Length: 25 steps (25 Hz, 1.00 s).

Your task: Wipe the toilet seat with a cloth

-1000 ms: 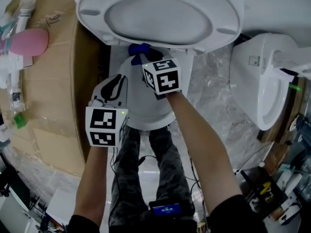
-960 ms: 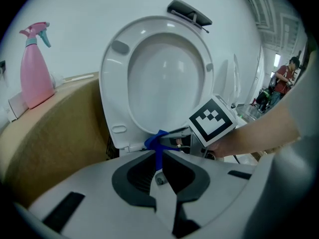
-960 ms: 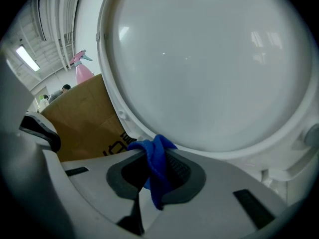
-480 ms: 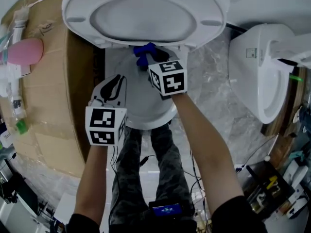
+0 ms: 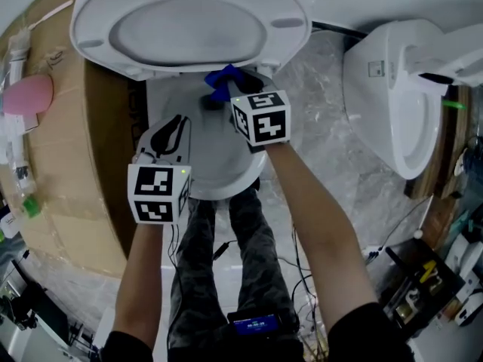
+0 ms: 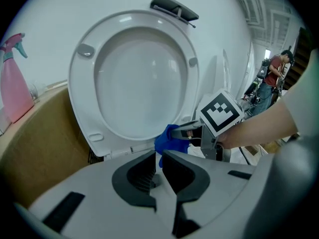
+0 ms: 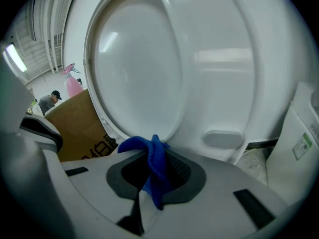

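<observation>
The white toilet seat [image 5: 189,29] stands raised, its underside with bumper pads facing me, above the bowl rim [image 5: 219,183]. My right gripper [image 5: 220,90] is shut on a blue cloth [image 5: 224,76], which is at the raised seat's lower edge near the hinge. In the right gripper view the cloth [image 7: 155,173] hangs pinched between the jaws of the right gripper [image 7: 152,152]. My left gripper [image 5: 170,130] hovers over the bowl's left side with its jaws close together and nothing between them. The left gripper view shows the left gripper [image 6: 160,156], the cloth [image 6: 167,139] and the seat [image 6: 134,78].
A cardboard box [image 5: 68,164] stands left of the toilet, with a pink spray bottle [image 5: 26,95] on it. A second white toilet [image 5: 392,104] stands at the right on the marble floor [image 5: 324,149]. The person's legs [image 5: 219,262] and some cables are below. A person [image 6: 274,71] stands far back.
The right gripper has carried the blue cloth to the right along the raised seat's lower edge. The left gripper has shifted only slightly. The head view has swung, so the toilet sits further left.
</observation>
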Tool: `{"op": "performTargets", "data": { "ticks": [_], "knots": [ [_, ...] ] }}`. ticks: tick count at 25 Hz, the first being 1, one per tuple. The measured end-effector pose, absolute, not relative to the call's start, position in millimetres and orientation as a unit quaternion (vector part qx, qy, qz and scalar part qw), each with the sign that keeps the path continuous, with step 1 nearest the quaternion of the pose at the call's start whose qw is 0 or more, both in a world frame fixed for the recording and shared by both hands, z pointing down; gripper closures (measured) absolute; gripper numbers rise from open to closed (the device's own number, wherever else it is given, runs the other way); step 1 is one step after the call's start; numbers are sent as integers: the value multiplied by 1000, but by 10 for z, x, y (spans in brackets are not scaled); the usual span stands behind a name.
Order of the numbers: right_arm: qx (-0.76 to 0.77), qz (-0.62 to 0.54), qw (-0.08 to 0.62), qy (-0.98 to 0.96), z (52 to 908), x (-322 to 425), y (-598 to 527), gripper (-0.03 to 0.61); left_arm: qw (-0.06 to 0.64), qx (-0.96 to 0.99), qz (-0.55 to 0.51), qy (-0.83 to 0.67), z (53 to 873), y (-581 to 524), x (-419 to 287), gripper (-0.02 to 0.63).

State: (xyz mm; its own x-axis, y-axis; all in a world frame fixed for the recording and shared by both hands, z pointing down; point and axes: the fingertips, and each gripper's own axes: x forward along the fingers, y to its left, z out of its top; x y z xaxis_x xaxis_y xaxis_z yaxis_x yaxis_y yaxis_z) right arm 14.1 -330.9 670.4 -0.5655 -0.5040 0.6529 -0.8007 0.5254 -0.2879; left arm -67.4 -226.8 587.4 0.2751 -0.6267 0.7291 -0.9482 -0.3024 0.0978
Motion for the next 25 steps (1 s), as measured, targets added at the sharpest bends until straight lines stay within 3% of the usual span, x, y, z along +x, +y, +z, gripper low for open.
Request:
{"op": "performTargets", "data": {
  "ticks": [25],
  "knots": [
    [475, 282, 218, -804, 6149, 1145, -3527, 517, 246, 778, 298, -495, 5608, -2289, -136, 566]
  ]
}}
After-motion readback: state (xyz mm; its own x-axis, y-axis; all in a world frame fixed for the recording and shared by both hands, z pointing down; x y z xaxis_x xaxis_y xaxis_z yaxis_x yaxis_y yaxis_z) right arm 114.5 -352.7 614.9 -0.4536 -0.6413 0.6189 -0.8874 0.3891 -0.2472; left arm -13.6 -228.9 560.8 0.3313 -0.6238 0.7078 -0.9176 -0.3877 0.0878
